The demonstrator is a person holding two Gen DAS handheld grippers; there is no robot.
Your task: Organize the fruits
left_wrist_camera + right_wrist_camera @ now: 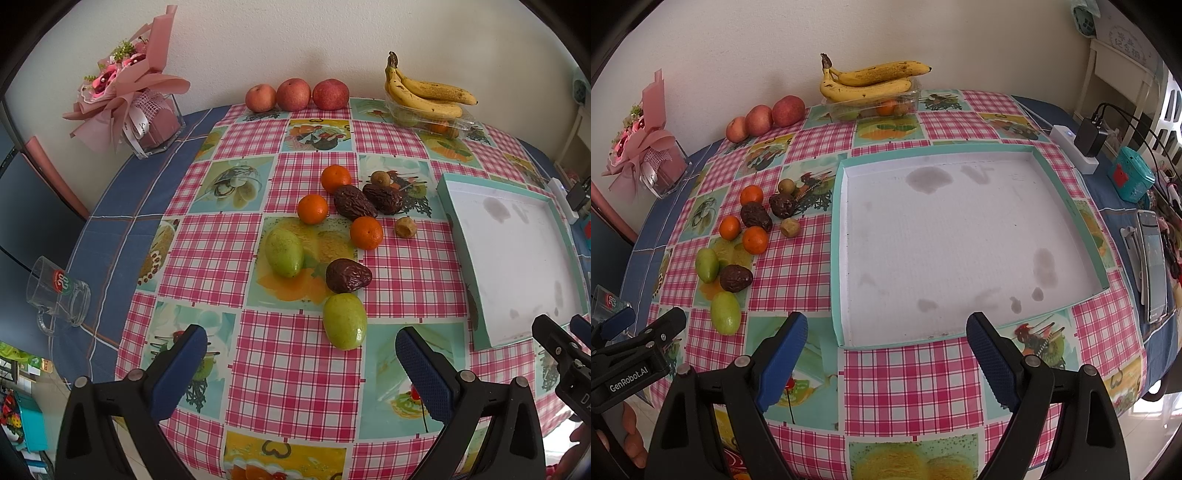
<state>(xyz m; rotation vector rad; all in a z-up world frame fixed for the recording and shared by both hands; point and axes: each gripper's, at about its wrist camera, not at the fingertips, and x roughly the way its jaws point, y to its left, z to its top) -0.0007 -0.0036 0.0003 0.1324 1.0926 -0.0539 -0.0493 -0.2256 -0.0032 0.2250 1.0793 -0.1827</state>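
The nearest green fruit (345, 320) lies lengthwise, pointing away, just ahead between the left gripper's (301, 349) spread, empty jaws; the right gripper (886, 336) gapes empty before the tray (837, 236).

On the black body of my left gripper (631, 373), seen from my right wrist camera, I read "GenRobot.AI" in white letters. The clear glass mug (59, 291) lying on the blue cloth carries a round red-and-green emblem, but I cannot make out its characters.
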